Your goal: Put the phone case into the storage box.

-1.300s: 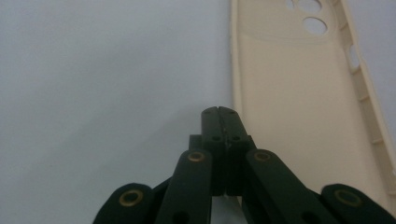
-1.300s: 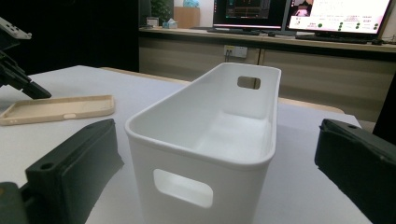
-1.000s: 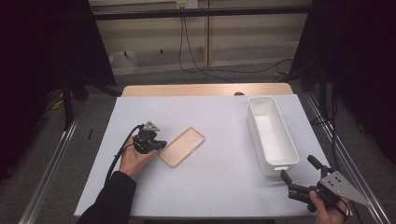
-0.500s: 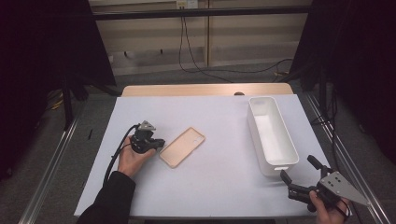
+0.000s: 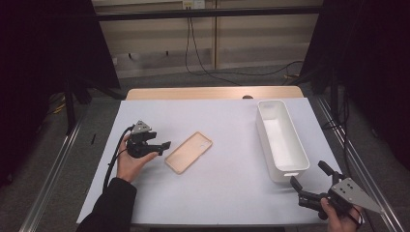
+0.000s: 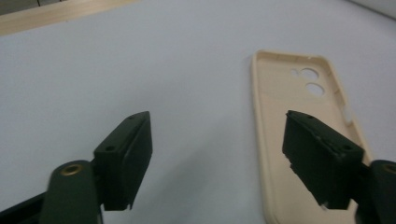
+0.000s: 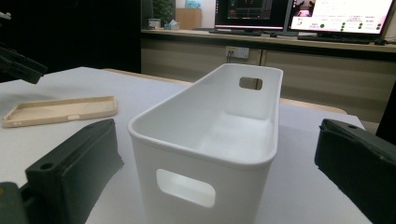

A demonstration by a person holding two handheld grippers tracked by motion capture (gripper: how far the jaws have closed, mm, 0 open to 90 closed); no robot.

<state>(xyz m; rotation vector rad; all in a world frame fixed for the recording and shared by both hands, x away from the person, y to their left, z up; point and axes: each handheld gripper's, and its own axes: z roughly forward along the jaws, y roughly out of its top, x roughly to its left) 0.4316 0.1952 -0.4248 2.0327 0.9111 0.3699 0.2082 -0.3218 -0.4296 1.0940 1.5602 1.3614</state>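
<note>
Left gripper (image 5: 163, 147): jaws have just been opening and now stand apart, nothing clamped between them. Phone case (image 5: 189, 152) now lies free on the bench, just beside the fingers (image 6: 126, 156).

Beige, white and black on a pale table

Beige phone case (image 5: 189, 152); plain white bin (image 5: 282, 139); black grippers; pale grey-white table (image 5: 227, 121) with a wood-toned far edge.
</note>
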